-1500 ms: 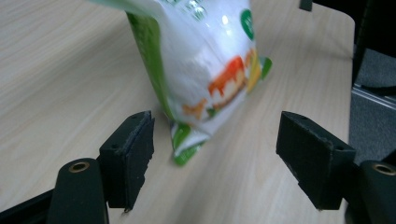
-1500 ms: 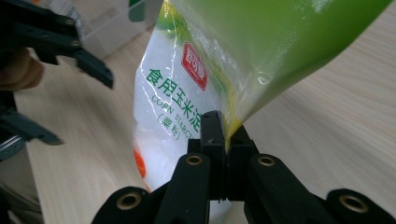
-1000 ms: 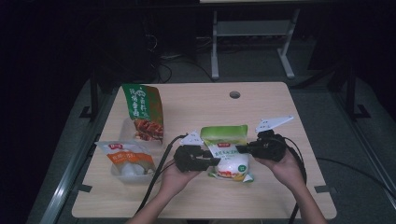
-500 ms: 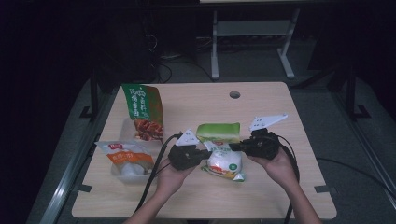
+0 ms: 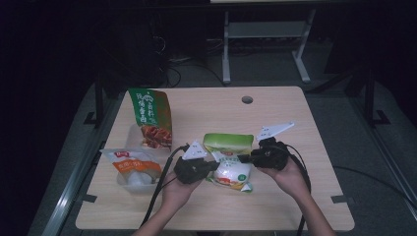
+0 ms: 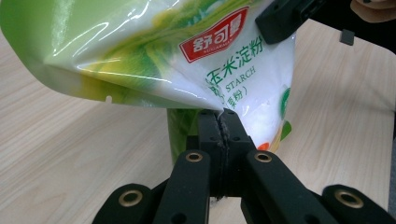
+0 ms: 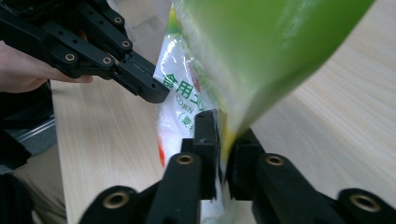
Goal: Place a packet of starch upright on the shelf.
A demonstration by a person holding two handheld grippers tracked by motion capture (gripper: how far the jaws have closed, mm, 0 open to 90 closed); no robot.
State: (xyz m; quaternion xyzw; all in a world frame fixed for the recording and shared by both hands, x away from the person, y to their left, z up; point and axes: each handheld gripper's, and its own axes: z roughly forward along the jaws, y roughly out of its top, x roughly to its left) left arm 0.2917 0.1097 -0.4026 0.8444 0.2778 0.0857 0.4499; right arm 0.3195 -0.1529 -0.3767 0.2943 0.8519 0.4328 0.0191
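Two black two-jaw tools grip one glossy green-and-white plastic pouch of corn starch (image 5: 231, 169), lower centre of the high view, held between both hands above the pale wood-grain surface (image 5: 275, 211). Left tool (image 5: 212, 167): jaws pressed tight on the pouch's sealed edge, seen close in the left gripper view (image 6: 219, 122). Right tool (image 5: 244, 159): jaws pinching the opposite edge (image 7: 223, 140), having just been opening slightly, film between them. Pouch (image 6: 187, 56): smooth, shiny, creased, red label. Nearby, left of frame: tall green printed bag (image 5: 150, 115) standing upright; clear packet with orange label (image 5: 132, 167) lying flat. Hands come in from the bottom edge, tools pointing inward toward each other.
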